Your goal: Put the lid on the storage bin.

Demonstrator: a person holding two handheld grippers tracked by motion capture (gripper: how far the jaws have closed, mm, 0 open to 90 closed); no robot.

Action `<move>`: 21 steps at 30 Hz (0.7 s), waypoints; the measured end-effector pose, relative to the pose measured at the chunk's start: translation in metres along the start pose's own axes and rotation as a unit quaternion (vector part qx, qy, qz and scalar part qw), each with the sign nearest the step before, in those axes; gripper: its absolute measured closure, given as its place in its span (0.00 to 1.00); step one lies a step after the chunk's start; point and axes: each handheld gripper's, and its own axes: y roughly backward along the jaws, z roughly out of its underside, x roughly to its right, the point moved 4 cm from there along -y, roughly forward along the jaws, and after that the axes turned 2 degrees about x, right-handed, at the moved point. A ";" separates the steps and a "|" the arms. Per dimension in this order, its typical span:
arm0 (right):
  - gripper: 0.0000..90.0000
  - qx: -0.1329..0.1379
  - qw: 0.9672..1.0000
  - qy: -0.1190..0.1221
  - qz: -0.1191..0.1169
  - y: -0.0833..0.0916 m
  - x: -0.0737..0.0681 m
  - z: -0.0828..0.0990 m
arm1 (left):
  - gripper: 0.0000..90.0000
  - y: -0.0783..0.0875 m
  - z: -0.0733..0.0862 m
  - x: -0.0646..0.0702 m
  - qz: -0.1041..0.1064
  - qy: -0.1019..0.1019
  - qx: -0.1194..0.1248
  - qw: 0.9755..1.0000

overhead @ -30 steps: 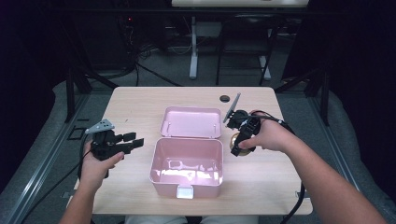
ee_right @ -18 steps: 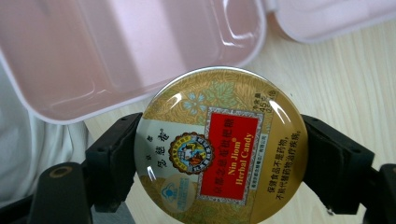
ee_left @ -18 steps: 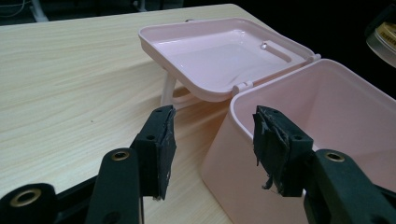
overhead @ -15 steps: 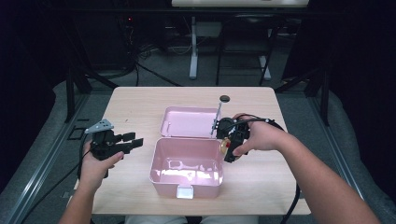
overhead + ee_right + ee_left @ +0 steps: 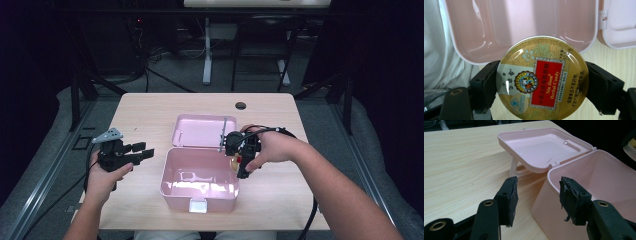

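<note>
A round gold candy tin (image 5: 541, 78) with "Nin Jiom Herbal Candy" printed on its red label is clamped flat between the two black jaws of the right gripper (image 5: 541, 87), one jaw pressed on each side of its rim. The bottom edge of the tin is cut off in the right gripper view, so the lower print can't be read in full. From the high view the tin (image 5: 235, 162) is mostly hidden under the right gripper (image 5: 243, 152) and the hand, with just a small yellowish bit peeking out at the right rim of the pink lunch box (image 5: 200, 175).

The box is seen open, its lid (image 5: 198, 131) folded back flat on the wooden table (image 5: 150, 115). The inside is glossy with glare, so the bottom is hard to make out, tbh. A thin grey rod (image 5: 222, 134) is seen sticking up near the lid's right edge; what it is can't be told.

The left gripper (image 5: 135, 152) is held off to the left of the box, jaws spread apart with nothing between them. In the left gripper view the worn pads (image 5: 510, 200) are pointed at the box's near corner (image 5: 554, 182), not touching it.
</note>
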 end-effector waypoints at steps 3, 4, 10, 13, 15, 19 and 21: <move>0.22 0.000 1.000 0.004 0.001 0.000 -0.001 -0.004 | 0.54 -0.001 0.000 0.000 0.000 0.000 0.001 1.000; 0.22 0.000 1.000 0.004 0.001 0.000 -0.001 -0.006 | 0.54 -0.001 0.000 0.000 0.000 0.000 0.001 1.000; 0.22 0.001 1.000 0.014 0.000 0.000 -0.004 -0.016 | 0.54 -0.001 0.000 0.000 0.000 0.000 0.002 1.000; 0.22 0.002 1.000 0.020 -0.001 0.000 -0.005 -0.022 | 0.54 0.000 0.000 0.000 0.001 0.000 0.001 1.000; 0.22 0.004 1.000 0.023 -0.003 0.000 -0.007 -0.026 | 0.54 0.000 0.000 0.001 0.000 0.000 0.003 1.000; 0.22 0.006 1.000 0.027 -0.005 -0.002 -0.009 -0.031 | 0.54 0.000 0.000 0.001 0.001 0.000 0.003 1.000; 0.22 0.004 1.000 0.028 -0.005 -0.003 -0.009 -0.033 | 0.54 -0.001 0.000 0.001 0.001 -0.001 0.003 1.000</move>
